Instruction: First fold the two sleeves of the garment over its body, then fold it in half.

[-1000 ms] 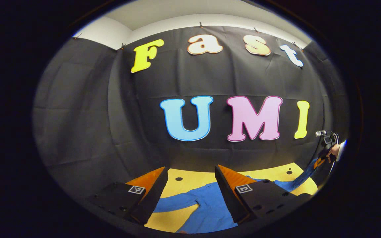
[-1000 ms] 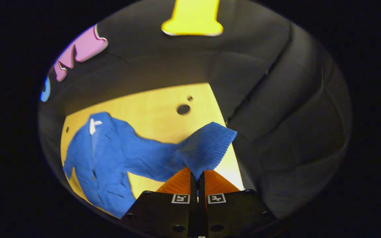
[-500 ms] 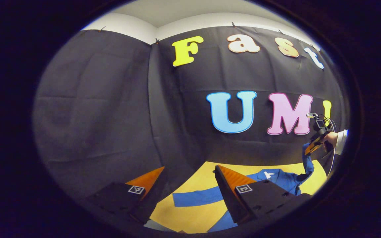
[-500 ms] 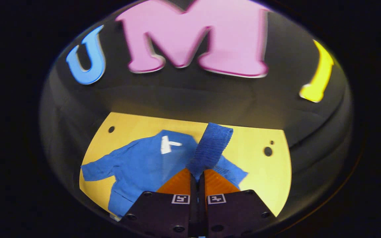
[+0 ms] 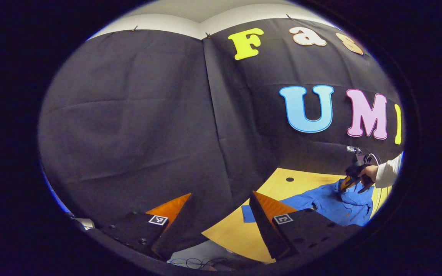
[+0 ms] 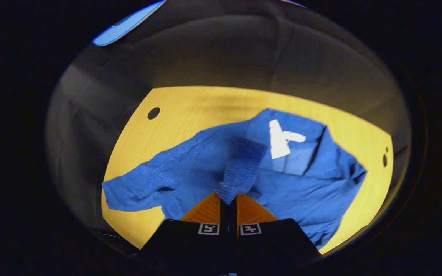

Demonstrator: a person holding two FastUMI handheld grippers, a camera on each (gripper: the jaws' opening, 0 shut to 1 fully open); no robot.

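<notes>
One blue garment (image 6: 305,191) (two sleeves), one yellow table (image 6: 190,107), two claws (image 5: 221,209) (image 6: 228,201)

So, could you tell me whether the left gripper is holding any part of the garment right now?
No, the left gripper stands open with nothing between its fingers, apart from the blue garment.

Recording booth, not a home.
A yellow tabletop (image 6: 205,103) is enclosed by black cloth walls (image 5: 129,115) pinned below a white ceiling.

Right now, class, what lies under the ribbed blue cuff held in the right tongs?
Under the ribbed blue cuff, pinched in the right tongs, lies the blue garment's body with its white neck label, on the yellow wooden table. The cuff hides the fabric directly beneath it.
</notes>
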